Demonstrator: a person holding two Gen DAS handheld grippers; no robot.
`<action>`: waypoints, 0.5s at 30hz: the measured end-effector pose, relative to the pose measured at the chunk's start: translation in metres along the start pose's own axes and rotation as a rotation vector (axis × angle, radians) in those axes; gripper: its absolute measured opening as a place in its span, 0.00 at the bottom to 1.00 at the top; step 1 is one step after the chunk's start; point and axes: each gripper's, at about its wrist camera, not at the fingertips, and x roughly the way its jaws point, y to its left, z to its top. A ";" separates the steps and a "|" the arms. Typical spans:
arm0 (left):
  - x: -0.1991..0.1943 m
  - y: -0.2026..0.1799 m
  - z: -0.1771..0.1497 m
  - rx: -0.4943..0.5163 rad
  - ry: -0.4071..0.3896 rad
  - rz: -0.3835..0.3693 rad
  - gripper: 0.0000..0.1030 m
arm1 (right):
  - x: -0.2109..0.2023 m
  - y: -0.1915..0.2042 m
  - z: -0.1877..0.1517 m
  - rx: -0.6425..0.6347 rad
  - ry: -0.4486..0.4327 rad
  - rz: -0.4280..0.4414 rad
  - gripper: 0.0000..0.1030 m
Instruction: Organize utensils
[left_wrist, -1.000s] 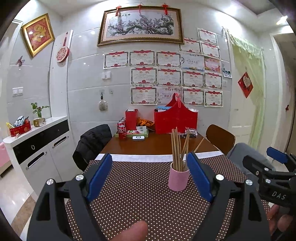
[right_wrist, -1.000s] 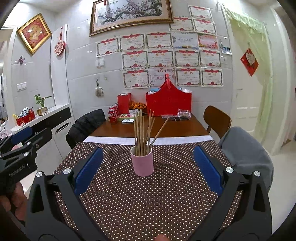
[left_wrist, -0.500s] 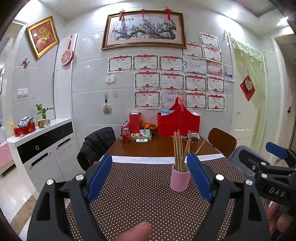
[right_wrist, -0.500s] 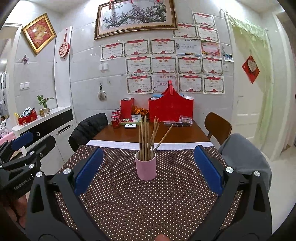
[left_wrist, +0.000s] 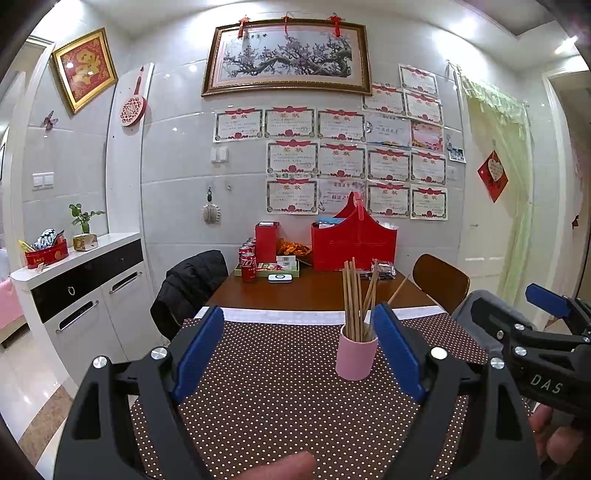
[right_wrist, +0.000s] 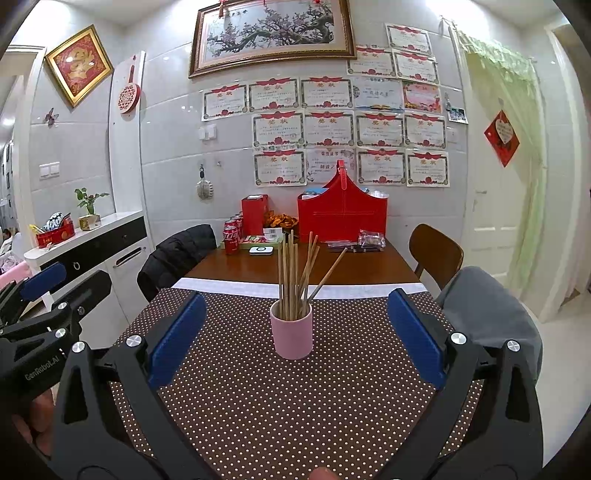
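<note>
Pink cup (right_wrist: 291, 334) stands upright on the dotted cloth (right_wrist: 332, 398) covering the near half of the bench (right_wrist: 258, 267), about mid-width. Wooden chopsticks (right_wrist: 291, 277) stand in it, most bunched near upright, a few splayed, one leaning far out to the right.

Left claw (left_wrist: 295, 350): jaws wide apart, nothing between them, held back over the near cloth; the cup sits just inside its right finger in that view, farther off. Right claw (right_wrist: 291, 336): jaws also wide apart, empty, cup centred beyond the gap. Neither touches cup or sticks.

Progress, as a judgement: every utensil in sight is already in the cup, and no loose sticks lie on the visible cloth. Either the gathering is finished or only tidying of the leaning stick remains; I cannot settle which.

Hard to read:
- The near edge of the bench is covered by both claws, so a stick lying there would go unseen.
- Stick count uncertain; they overlap.
- Cup's inside and the sticks' lower ends are hidden.
- Far bench clutter, red basket (right_wrist: 341, 218) and cans (right_wrist: 231, 236), is too small to check for utensils.
</note>
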 end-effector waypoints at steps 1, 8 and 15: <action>0.000 0.000 -0.001 0.001 -0.001 0.001 0.80 | 0.001 0.001 0.000 0.000 0.001 0.000 0.94; -0.002 -0.004 -0.001 0.016 -0.026 0.008 0.80 | 0.007 -0.001 -0.002 0.004 0.013 0.007 0.94; 0.003 -0.004 -0.001 0.005 -0.004 0.020 0.80 | 0.009 -0.002 -0.004 0.012 0.017 0.012 0.94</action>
